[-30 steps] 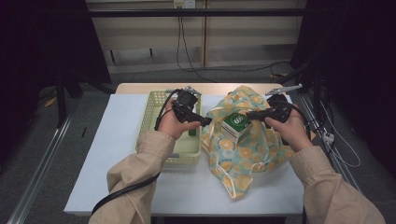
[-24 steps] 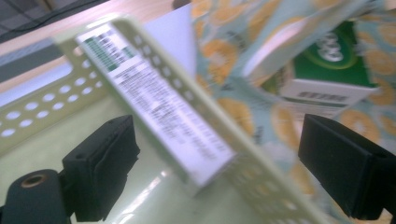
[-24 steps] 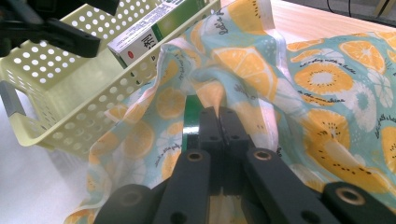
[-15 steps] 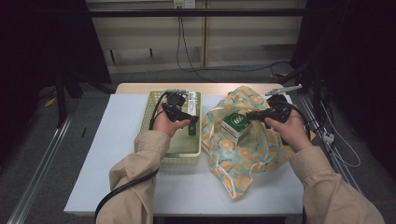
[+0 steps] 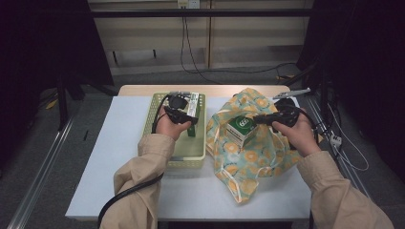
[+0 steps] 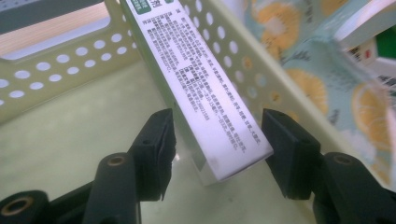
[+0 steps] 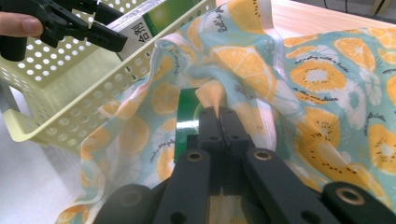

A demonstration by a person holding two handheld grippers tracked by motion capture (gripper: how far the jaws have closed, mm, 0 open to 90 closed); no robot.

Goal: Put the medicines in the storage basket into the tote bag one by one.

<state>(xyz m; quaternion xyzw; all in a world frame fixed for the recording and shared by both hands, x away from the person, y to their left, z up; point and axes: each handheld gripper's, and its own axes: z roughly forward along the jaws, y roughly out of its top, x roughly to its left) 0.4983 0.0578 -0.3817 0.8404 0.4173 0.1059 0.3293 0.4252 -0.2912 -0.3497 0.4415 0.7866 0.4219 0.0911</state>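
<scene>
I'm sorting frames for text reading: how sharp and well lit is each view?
High view: dim, dark surroundings, only the table lit, box labels too small to read. Left gripper view: bright; print on the white box sharp mid-frame, the fruit-print bag soft at right. Right gripper view: fabric sharp, the black fingers close and slightly soft; the basket evenly lit.

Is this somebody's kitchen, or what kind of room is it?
Probably not a kitchen: it looks like a lab or test room. A plain white table stands on a grey floor with loose cables by the wall and dark curtains at the sides.
</scene>
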